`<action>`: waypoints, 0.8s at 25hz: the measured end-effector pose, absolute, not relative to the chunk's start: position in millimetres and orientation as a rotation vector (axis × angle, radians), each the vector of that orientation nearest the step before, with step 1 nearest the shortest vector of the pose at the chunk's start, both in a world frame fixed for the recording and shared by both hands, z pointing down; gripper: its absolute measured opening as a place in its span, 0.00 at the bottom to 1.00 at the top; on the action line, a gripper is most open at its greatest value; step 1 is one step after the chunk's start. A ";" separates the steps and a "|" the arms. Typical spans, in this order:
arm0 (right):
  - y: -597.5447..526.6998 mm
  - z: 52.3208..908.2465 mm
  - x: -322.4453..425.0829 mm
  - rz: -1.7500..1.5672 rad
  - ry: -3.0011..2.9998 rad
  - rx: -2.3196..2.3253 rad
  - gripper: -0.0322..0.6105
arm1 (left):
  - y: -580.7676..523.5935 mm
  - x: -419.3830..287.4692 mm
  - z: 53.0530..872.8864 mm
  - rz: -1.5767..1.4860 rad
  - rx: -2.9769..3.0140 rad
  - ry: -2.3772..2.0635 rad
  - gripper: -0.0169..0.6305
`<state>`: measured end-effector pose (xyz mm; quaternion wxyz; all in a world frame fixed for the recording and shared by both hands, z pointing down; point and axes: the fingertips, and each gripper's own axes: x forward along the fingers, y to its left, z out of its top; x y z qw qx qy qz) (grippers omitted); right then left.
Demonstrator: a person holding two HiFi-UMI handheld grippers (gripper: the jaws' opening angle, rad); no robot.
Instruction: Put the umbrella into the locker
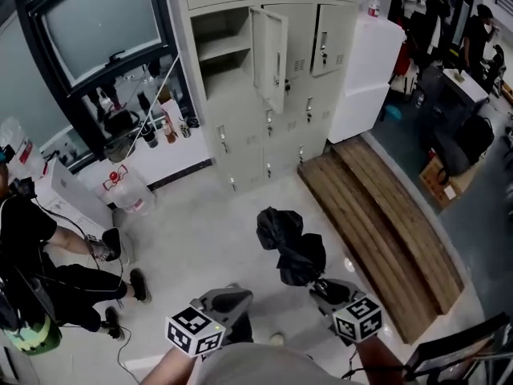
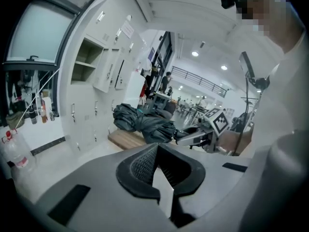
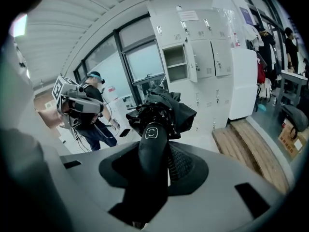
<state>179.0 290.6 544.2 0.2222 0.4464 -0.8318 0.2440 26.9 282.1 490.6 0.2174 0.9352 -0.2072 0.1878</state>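
Far out to the left of the left gripper's fingers [image 2: 142, 166], a person [image 1: 44, 255] in dark clothes sits low on the pale floor [image 1: 208, 239] below a large window [image 1: 96, 22]. Ahead of those fingers and well apart from them stands the grey locker bank [image 1: 268, 127]. One open compartment [image 1: 220, 50] in it shows a shelf, and its door [image 1: 272, 50] is swung out just to the right of it. The left gripper [image 1: 228, 299] is low in the head view. Its pads are pressed together at the tips with nothing between them, and they point out over the floor. Just to the right of its fingers and slightly ahead, the black umbrella [image 1: 290, 243] hangs in the air, folded but loosely bunched, well short of the lockers. It juts forward from the right gripper [image 1: 325, 289], whose fingers [image 3: 181, 163] are clamped on either side of the umbrella's smooth black handle [image 3: 152, 146]. The crumpled canopy begins just past the fingertips. To the right of those fingers a slatted wooden platform [image 1: 385, 231] lies on the floor. Beyond its far end a white cabinet [image 1: 365, 79] stands against the right edge of the locker bank.
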 end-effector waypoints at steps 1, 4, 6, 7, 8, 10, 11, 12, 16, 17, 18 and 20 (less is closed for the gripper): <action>276.5 539.9 175.9 0.665 -2.297 1.243 0.29 | 270.6 24.5 489.8 0.510 2.598 -0.566 0.04; 230.6 524.6 166.1 0.616 -2.294 1.285 0.29 | 231.3 16.1 488.1 0.500 2.640 -0.531 0.04; 197.8 512.9 159.4 0.591 -2.287 1.319 0.29 | 200.7 10.1 484.6 0.494 2.662 -0.505 0.04; 181.5 506.2 155.9 0.580 -2.284 1.333 0.29 | 185.2 7.2 480.8 0.487 2.671 -0.491 0.04; 165.7 499.2 152.4 0.571 -2.283 1.346 0.29 | 170.1 3.8 476.1 0.479 2.682 -0.479 0.04; 133.6 485.4 143.8 0.557 -2.290 1.371 0.29 | 140.1 -5.8 467.0 0.470 2.704 -0.465 0.04; 117.3 479.5 138.7 0.550 -2.292 1.384 0.29 | 125.7 -12.1 464.4 0.469 2.712 -0.462 0.04; 101.8 474.8 133.4 0.543 -2.291 1.395 0.29 | 112.9 -18.8 463.3 0.469 2.716 -0.458 0.04; 46.7 459.5 114.2 0.514 -2.299 1.420 0.29 | 70.9 -43.0 462.9 0.469 2.731 -0.452 0.04; 33.4 456.2 109.9 0.510 -2.305 1.424 0.29 | 60.7 -47.8 462.7 0.470 2.731 -0.456 0.04; 20.3 453.2 105.8 0.511 -2.309 1.427 0.29 | 51.2 -51.7 462.6 0.468 2.728 -0.461 0.04; -4.0 446.9 98.5 0.516 -2.318 1.423 0.29 | 35.3 -56.1 461.6 0.455 2.717 -0.469 0.04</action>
